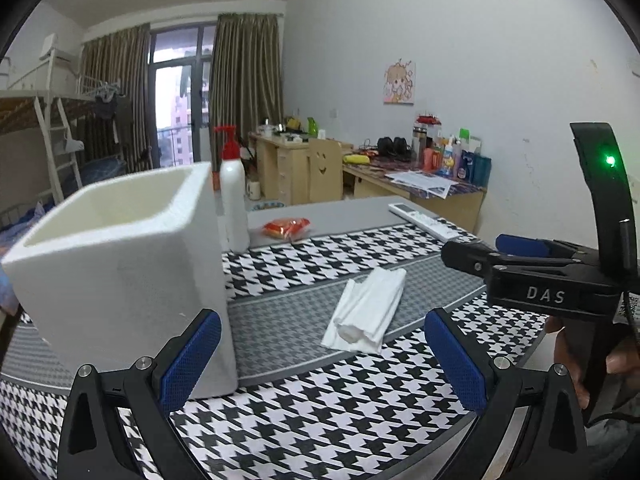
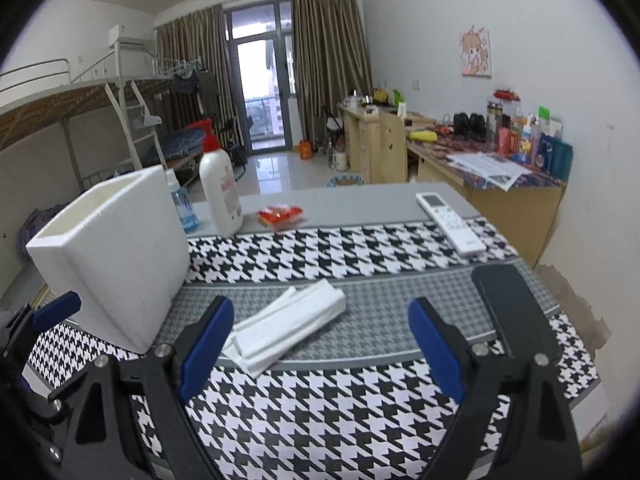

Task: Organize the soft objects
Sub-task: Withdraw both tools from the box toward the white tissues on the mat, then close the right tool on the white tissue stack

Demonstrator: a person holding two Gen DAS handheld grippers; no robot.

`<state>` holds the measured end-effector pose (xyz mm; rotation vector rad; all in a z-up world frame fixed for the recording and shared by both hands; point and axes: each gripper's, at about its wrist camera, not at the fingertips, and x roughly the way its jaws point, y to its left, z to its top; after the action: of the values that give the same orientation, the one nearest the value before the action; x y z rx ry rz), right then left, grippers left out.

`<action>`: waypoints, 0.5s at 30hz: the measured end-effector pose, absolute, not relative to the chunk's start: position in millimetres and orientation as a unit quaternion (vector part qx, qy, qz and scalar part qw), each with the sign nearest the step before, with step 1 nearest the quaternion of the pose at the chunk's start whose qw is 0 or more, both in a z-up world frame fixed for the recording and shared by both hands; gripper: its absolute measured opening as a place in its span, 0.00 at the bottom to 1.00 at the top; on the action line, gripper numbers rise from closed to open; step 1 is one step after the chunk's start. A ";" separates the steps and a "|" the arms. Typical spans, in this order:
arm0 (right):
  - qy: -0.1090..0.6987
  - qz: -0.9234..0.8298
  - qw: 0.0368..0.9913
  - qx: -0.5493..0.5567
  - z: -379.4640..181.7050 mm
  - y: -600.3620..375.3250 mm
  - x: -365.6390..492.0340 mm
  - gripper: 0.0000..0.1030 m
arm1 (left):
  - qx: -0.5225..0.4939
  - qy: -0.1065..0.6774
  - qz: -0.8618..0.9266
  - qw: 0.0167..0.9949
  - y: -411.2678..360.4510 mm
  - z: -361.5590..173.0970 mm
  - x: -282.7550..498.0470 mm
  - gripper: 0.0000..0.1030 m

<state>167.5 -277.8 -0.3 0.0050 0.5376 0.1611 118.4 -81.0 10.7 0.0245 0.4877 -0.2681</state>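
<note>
Folded white cloth (image 2: 286, 326), beside the foam box (image 2: 116, 256): light, limp; pinch mid-fold; both grippers (image 1: 322, 360) (image 2: 320, 356) wide, empty.

The white foam box (image 1: 120, 280) hides most of the blue spray bottle (image 2: 183, 204) behind it.

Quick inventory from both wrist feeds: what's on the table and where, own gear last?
folded cloth: one, white, on the grey band of the mat, between both grippers
foam box: one, white, open top, left of the cloth
pump bottle: one, white with red top, behind the box
small bottle: one, blue, between box and pump bottle
snack packet: one, red-orange, far grey part
remote control: one, white, far right
dark flat case: one, black, right edge
table mat: one, black-white houndstooth
left gripper: blue fingers, open, empty
right gripper: blue fingers, open, empty
</note>
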 end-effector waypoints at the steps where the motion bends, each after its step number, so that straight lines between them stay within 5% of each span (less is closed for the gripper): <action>1: 0.271 0.078 0.959 0.000 -3.2 -278.2 169.4 0.89 | 0.014 0.245 -0.134 0.960 -82.5 8.5 120.1 0.99; 15: 0.313 0.084 0.946 -0.007 -22.8 -280.6 192.8 0.89 | 0.025 0.276 -0.138 0.951 -97.5 -10.1 136.0 0.99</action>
<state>192.8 -280.6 -22.8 -0.0142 0.6378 0.1712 136.0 -97.5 -10.1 0.0516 0.5618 -0.2801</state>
